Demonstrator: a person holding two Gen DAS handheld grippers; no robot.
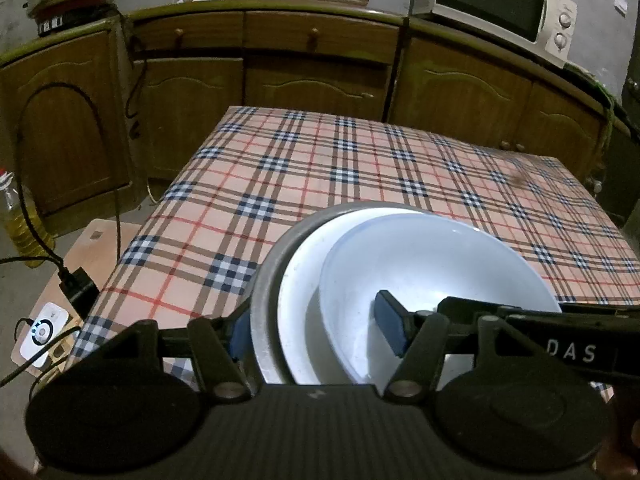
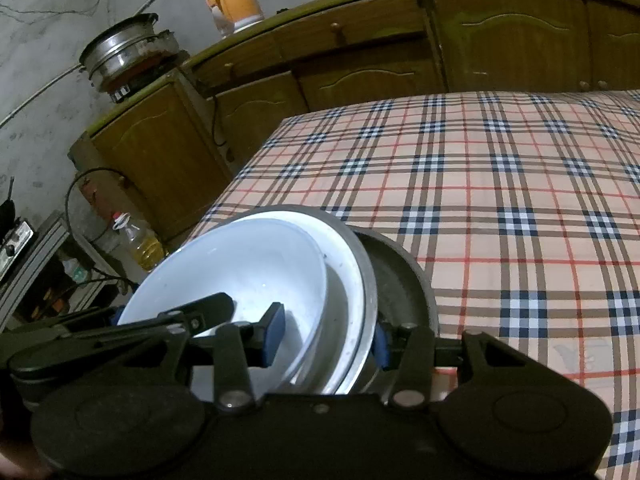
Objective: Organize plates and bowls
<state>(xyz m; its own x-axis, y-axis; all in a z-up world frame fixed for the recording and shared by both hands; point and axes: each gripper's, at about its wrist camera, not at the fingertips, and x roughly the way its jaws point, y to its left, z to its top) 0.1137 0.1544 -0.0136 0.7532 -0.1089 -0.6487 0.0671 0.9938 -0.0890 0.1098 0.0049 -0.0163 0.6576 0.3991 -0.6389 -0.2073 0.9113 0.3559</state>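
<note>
We see a nested stack at the near edge of the bench (image 1: 360,160), which wears a plaid cloth. The stack is 3 deep: a white bowl (image 1: 432,264) sits tilted inside a white dish (image 1: 298,312), and both rest in a grey metal pan (image 1: 262,308).

The left hand-held gripper (image 1: 316,330) straddles the stack's left rim — 1 blue pad outside the pan, the other inside the bowl. It is clenched on the stack, all 3 rims between its pads.

From the right wrist view, the right hand-held gripper (image 2: 326,336) does the same on the opposite side: 1 blue pad (image 2: 274,332) lies within the bowl, the other sits against the pan's outer wall, so it too grasps the stack. In that view the left one's black finger reaches into the bowl from the left.

Behind the bench stand wooden cabinets (image 1: 316,68); on them are a microwave (image 1: 504,4), an orange kettle (image 2: 236,0) and a steel pot (image 2: 124,46). An oil bottle (image 2: 140,244) stands on the floor — beside the cabinets.
</note>
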